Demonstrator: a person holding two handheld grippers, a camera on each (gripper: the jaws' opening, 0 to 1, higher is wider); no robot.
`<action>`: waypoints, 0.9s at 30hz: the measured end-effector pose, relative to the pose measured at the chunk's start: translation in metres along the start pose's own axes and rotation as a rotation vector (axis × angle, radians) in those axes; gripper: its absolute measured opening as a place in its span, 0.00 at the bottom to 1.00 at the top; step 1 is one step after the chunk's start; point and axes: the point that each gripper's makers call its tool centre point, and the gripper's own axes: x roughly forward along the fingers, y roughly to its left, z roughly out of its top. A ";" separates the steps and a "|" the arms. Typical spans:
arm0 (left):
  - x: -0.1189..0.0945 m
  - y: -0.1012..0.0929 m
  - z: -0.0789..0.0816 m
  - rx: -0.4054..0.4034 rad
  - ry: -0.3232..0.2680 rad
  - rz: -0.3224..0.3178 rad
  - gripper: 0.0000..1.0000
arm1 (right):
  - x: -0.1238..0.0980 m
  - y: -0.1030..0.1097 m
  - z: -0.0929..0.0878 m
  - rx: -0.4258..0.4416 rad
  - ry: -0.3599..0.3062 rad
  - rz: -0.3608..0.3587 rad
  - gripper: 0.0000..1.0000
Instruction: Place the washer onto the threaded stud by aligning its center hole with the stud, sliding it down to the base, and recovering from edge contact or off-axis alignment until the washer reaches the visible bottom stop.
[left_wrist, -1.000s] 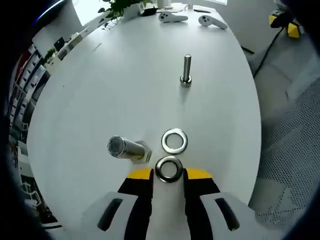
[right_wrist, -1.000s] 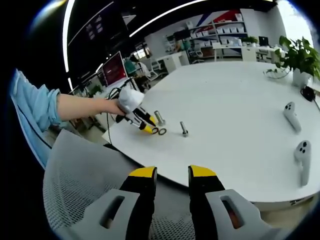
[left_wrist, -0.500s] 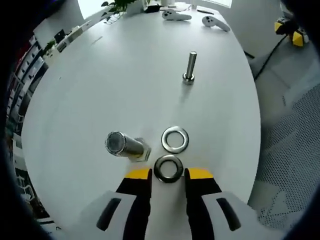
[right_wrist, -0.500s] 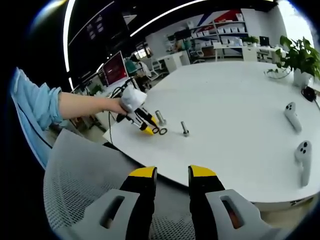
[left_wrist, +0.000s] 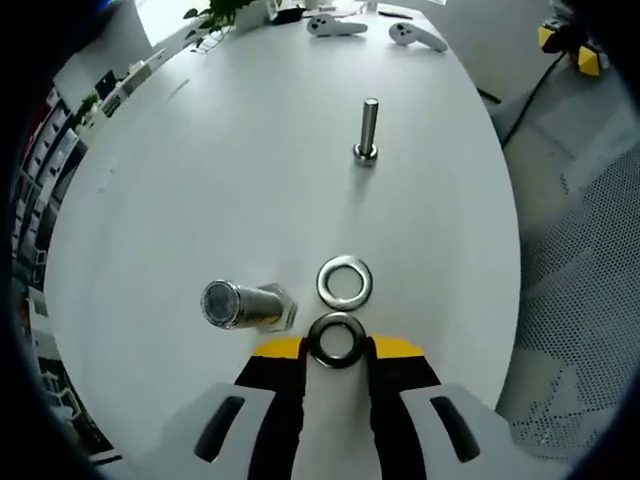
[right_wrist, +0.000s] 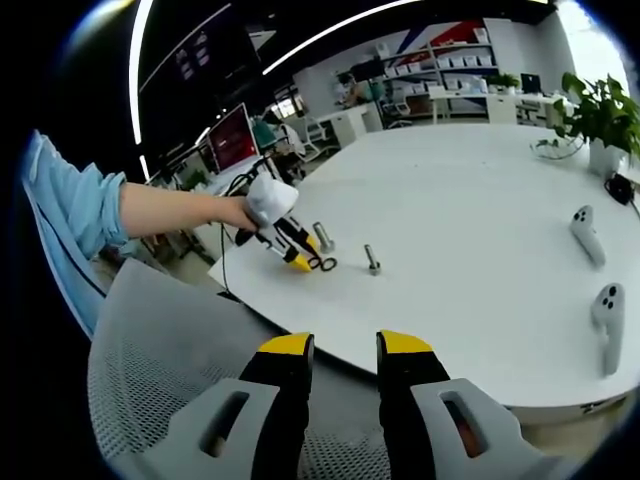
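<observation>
In the left gripper view, my left gripper (left_wrist: 337, 350) is low over the white table (left_wrist: 200, 180), its yellow-tipped jaws shut on a dark washer (left_wrist: 337, 340) that lies flat between the tips. A second, brighter washer (left_wrist: 345, 282) lies just beyond it. A thick stud (left_wrist: 240, 304) stands on a hex base to the left. A thin threaded stud (left_wrist: 367, 128) stands upright farther off. In the right gripper view, a person's hand holds the left gripper (right_wrist: 300, 258) at the table's near-left edge, beside the thin stud (right_wrist: 372, 262). My right gripper (right_wrist: 345, 350) hangs open over a chair, off the table.
Two white controllers (left_wrist: 330, 25) (right_wrist: 583, 232) lie at the far end of the table, with a potted plant (right_wrist: 600, 120) beyond them. A grey mesh chair (right_wrist: 170, 370) stands against the table's near edge. The table edge runs close to the washers.
Half a second ago the left jaws stood slightly wider around the washer; now they touch its sides. The left view has shifted a little. The right gripper has not moved.
</observation>
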 end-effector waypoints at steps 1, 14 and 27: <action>0.000 0.000 0.000 0.000 0.000 0.002 0.24 | 0.000 0.000 0.000 0.000 -0.001 0.000 0.27; 0.001 0.000 0.005 -0.025 -0.019 -0.003 0.23 | 0.000 0.001 0.000 0.001 -0.004 0.003 0.27; 0.002 0.001 0.000 -0.029 0.020 -0.004 0.29 | 0.000 0.001 0.001 0.001 -0.007 0.006 0.27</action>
